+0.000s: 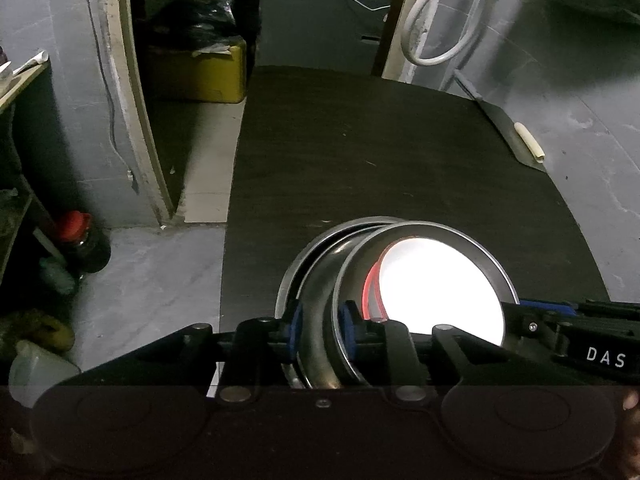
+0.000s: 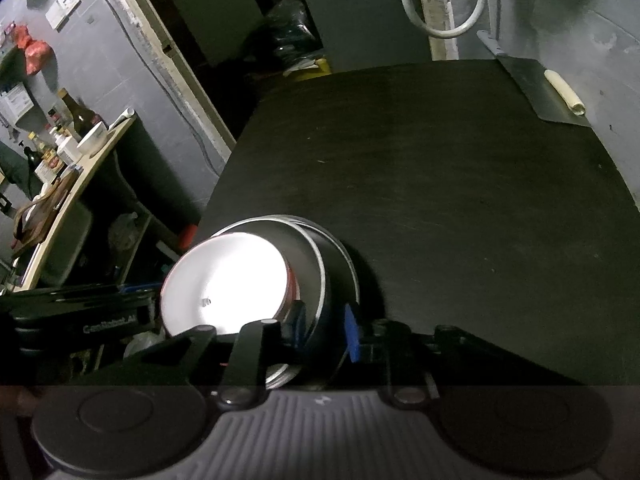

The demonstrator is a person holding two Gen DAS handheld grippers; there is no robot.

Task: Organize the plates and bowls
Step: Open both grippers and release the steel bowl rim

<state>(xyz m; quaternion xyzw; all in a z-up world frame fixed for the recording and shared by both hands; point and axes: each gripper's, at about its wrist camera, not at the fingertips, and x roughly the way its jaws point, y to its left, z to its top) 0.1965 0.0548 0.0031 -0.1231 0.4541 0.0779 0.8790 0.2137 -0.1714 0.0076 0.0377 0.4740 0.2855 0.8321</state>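
Note:
A stack of nested steel bowls [image 1: 344, 276] holds a white plate with a red rim [image 1: 440, 288] in its top bowl. The stack is over the near edge of a dark table [image 1: 380, 152]. My left gripper [image 1: 320, 334] is shut on the left wall of the bowls, one blue pad [image 1: 294, 330] outside and one inside. In the right wrist view my right gripper [image 2: 324, 330] is shut on the right wall of the same bowls [image 2: 332, 276], with the white plate [image 2: 228, 280] to its left. Each gripper's body shows in the other's view.
A metal scraper with a pale handle [image 1: 520, 140] lies at the table's far right edge. A white hose [image 1: 440, 12] hangs on the wall behind. A yellow box [image 1: 200, 76] sits on the floor at left, and a shelf with bottles [image 2: 68, 140] stands further left.

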